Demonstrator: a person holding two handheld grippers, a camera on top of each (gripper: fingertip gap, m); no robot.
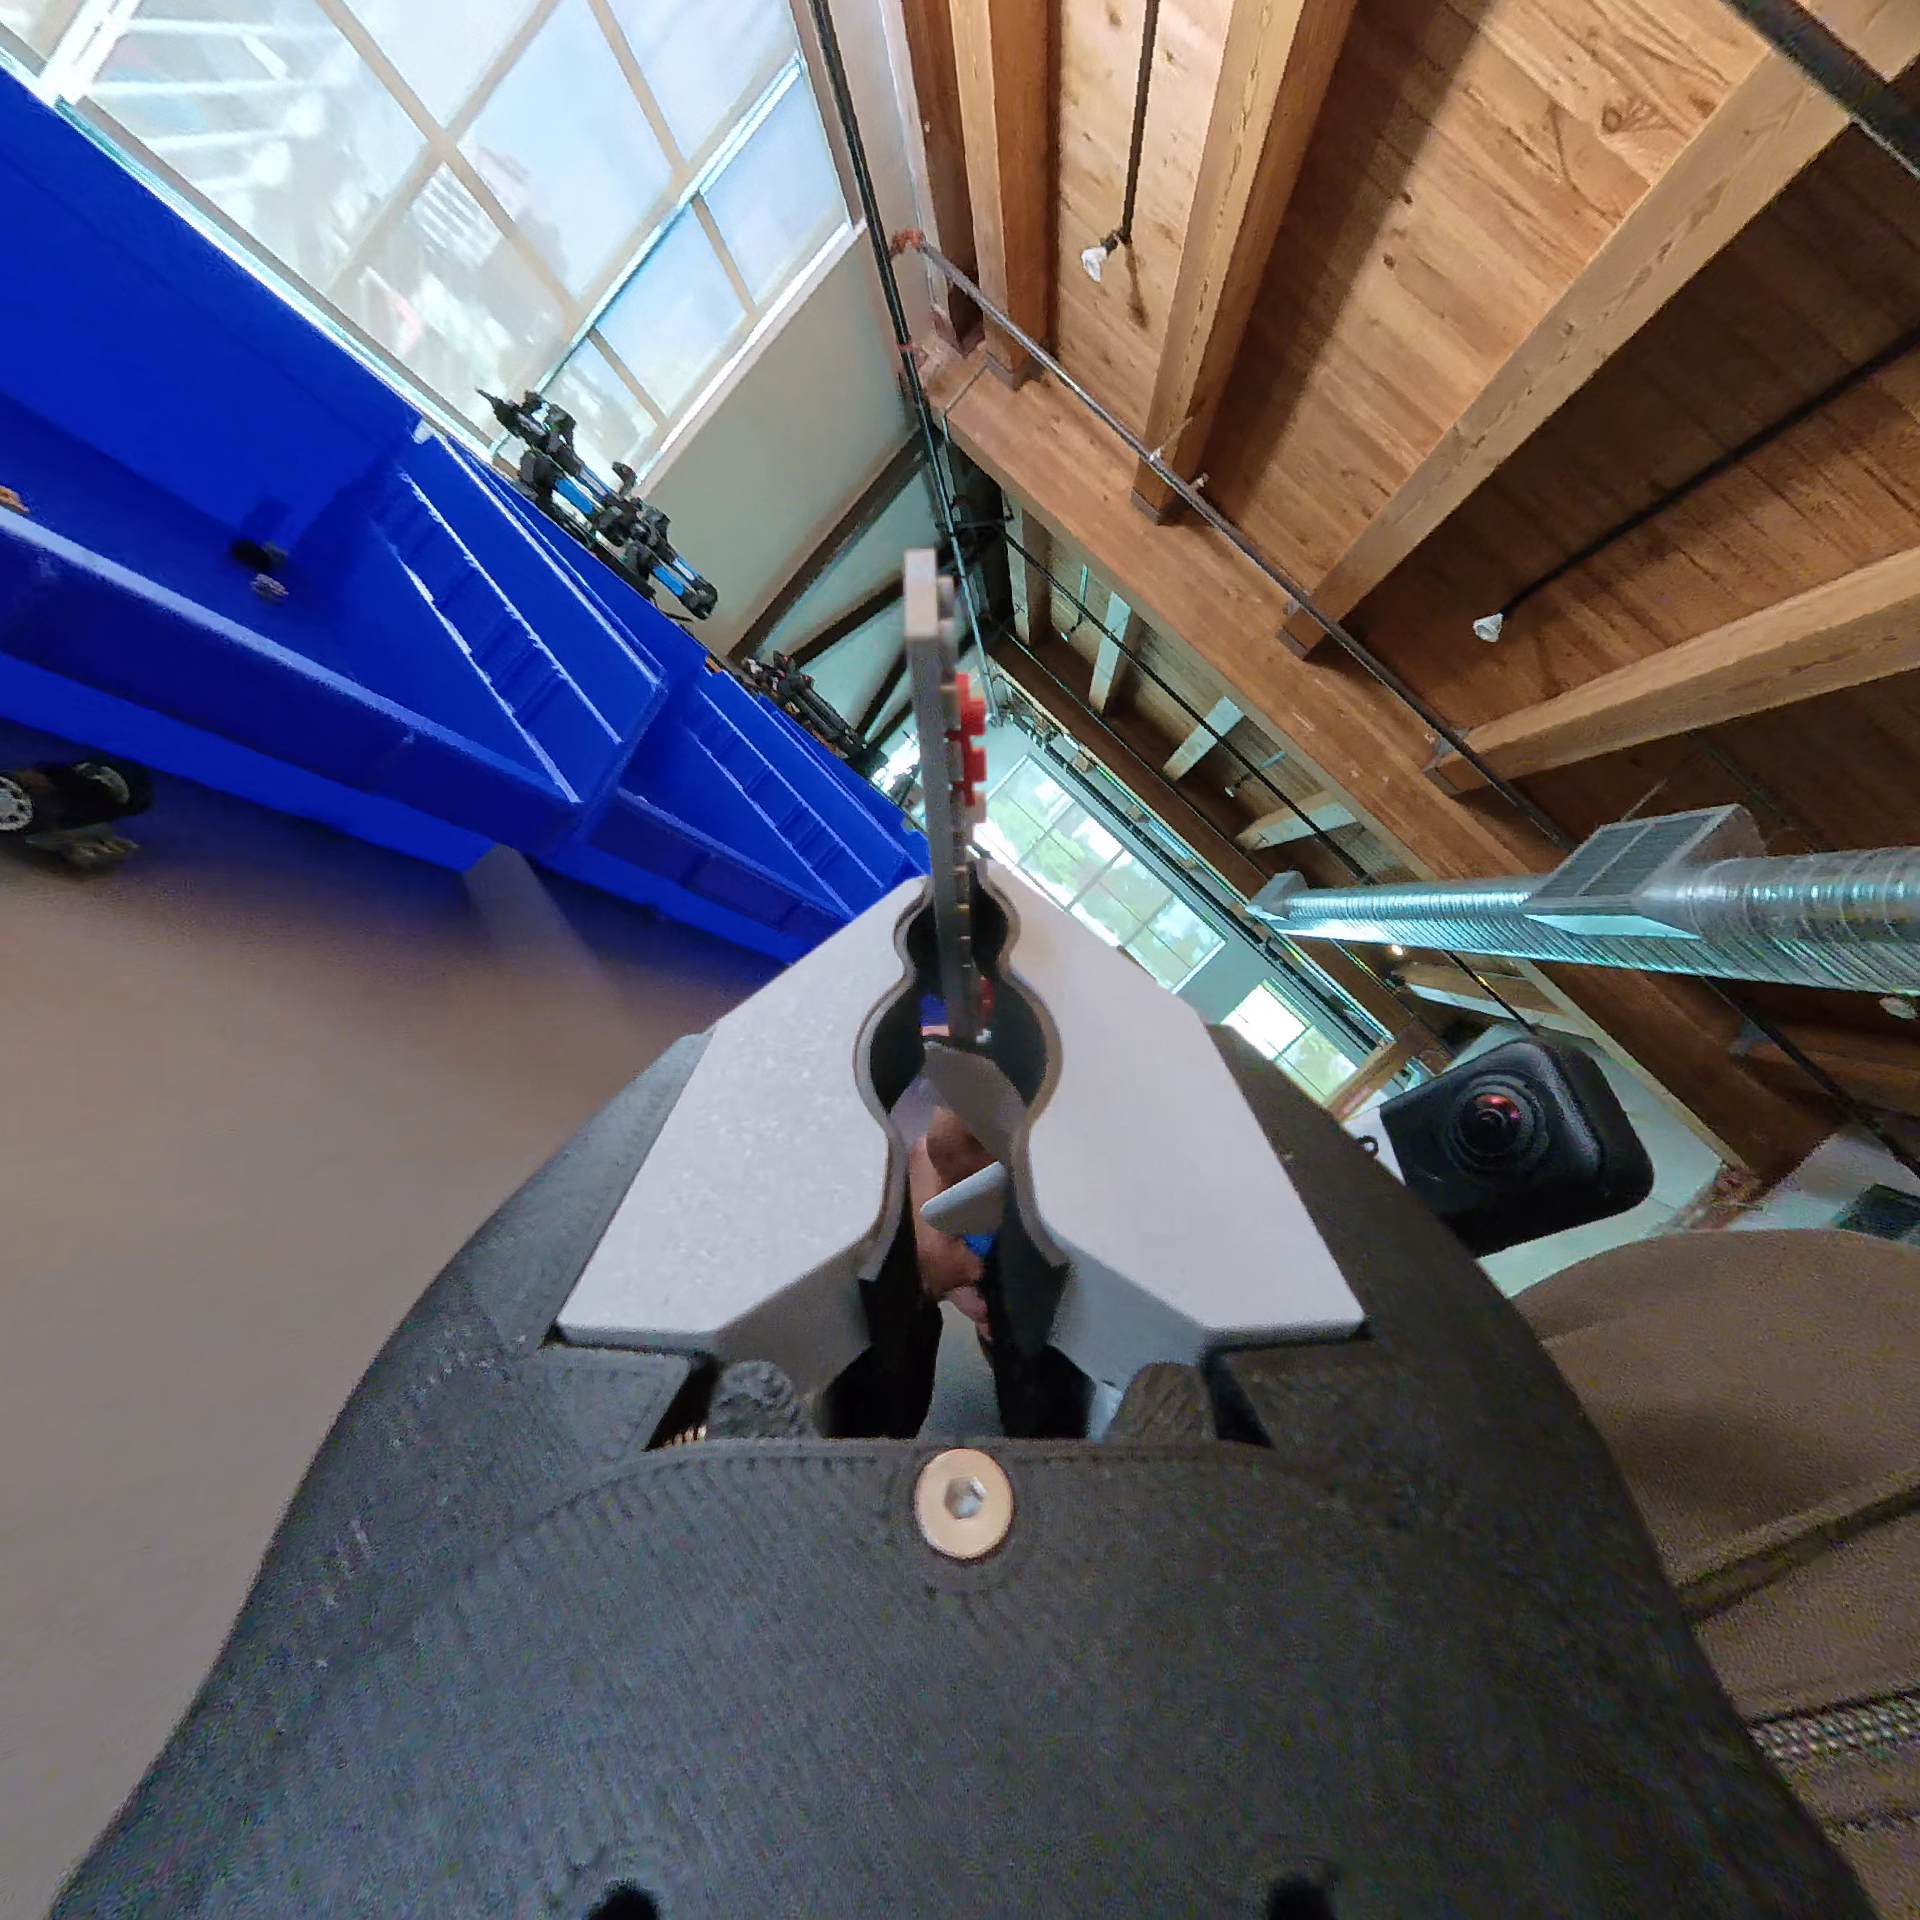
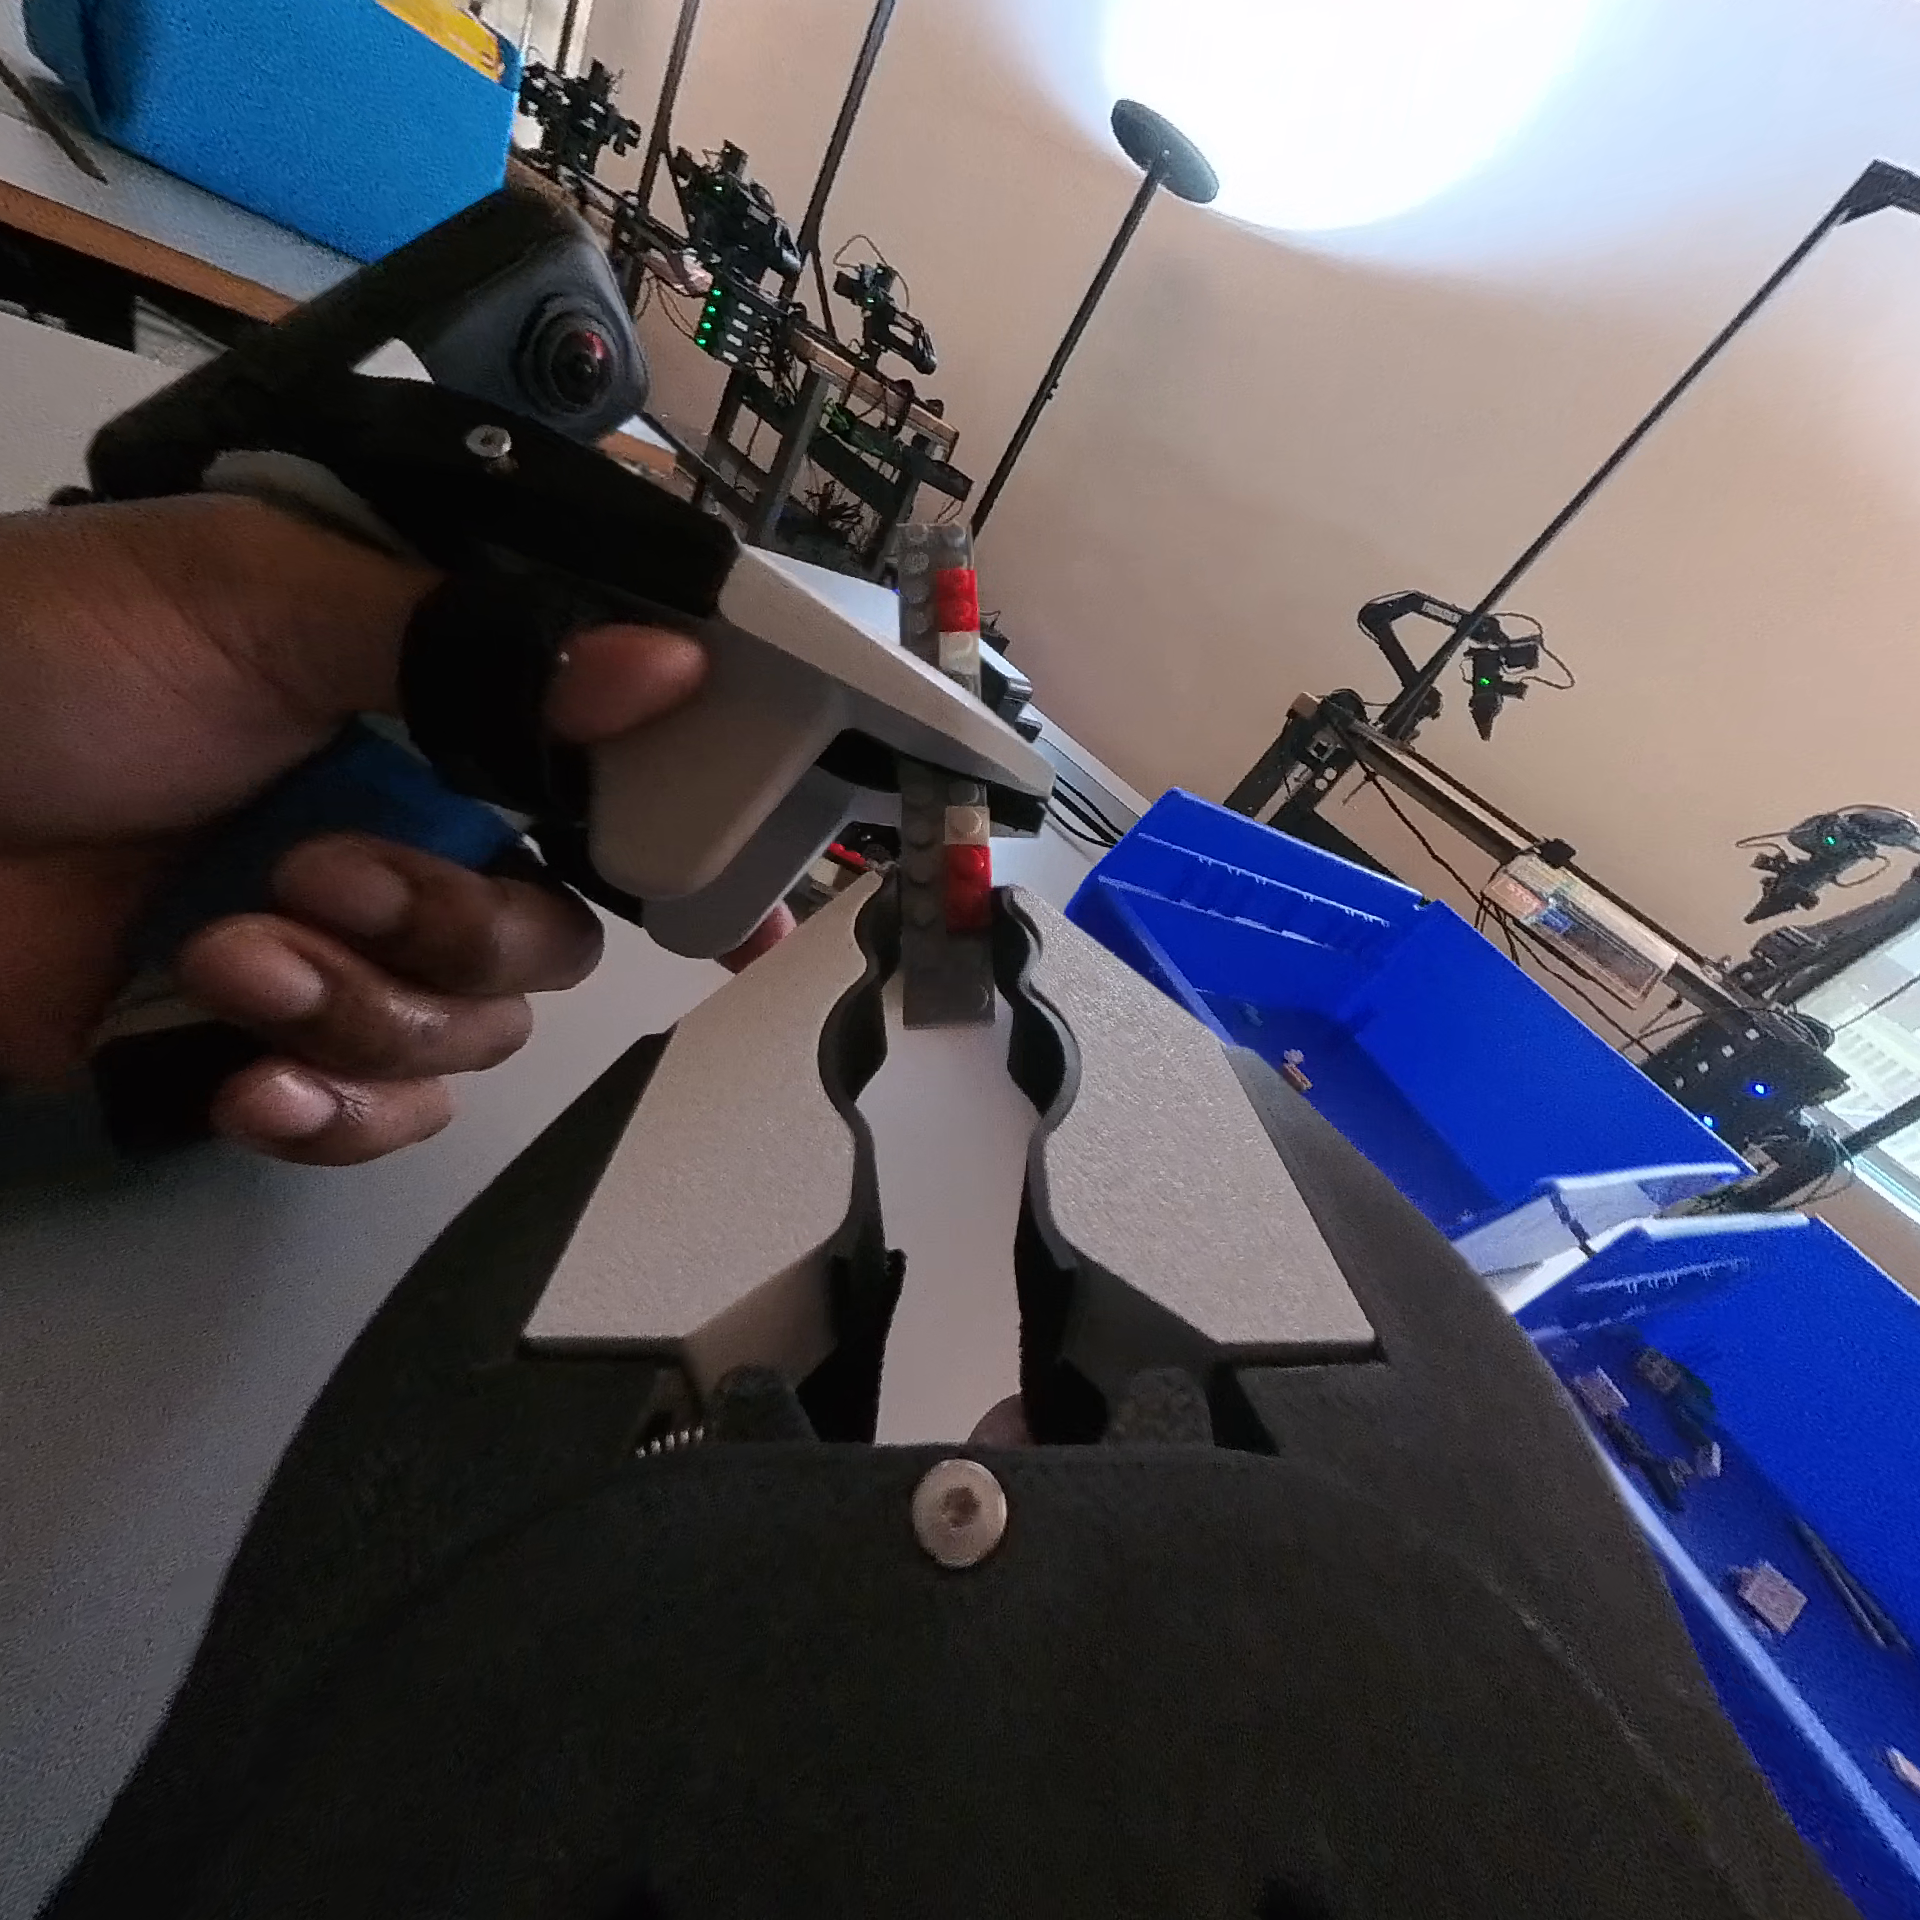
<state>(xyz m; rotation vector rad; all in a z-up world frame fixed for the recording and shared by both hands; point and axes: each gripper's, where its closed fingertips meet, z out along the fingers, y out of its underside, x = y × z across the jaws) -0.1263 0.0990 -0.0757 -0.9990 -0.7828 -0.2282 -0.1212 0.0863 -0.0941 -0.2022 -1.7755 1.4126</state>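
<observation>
A long dark grey brick plate [image 1: 932,748] with red [image 1: 966,717] and light grey bricks stuck on it is held in the air. My left gripper [image 1: 951,899] is shut on it, and the plate shows edge-on between the pads. In the right wrist view the left gripper [image 2: 925,774], held by a hand [image 2: 260,831], clamps the plate [image 2: 920,935] near its middle. My right gripper [image 2: 940,914] is shut across the plate's lower end. One pad presses the plate's edge and the other presses the red brick [image 2: 966,883].
Blue bins [image 1: 520,665] stand on the table [image 1: 208,1091] to the left. In the right wrist view a blue bin [image 2: 1403,1018] and another with several small pieces [image 2: 1766,1507] lie to the right. Camera rigs [image 2: 790,312] stand behind. The right gripper's camera [image 1: 1507,1132] is close. My two grippers' fingertips are within a few centimetres of each other.
</observation>
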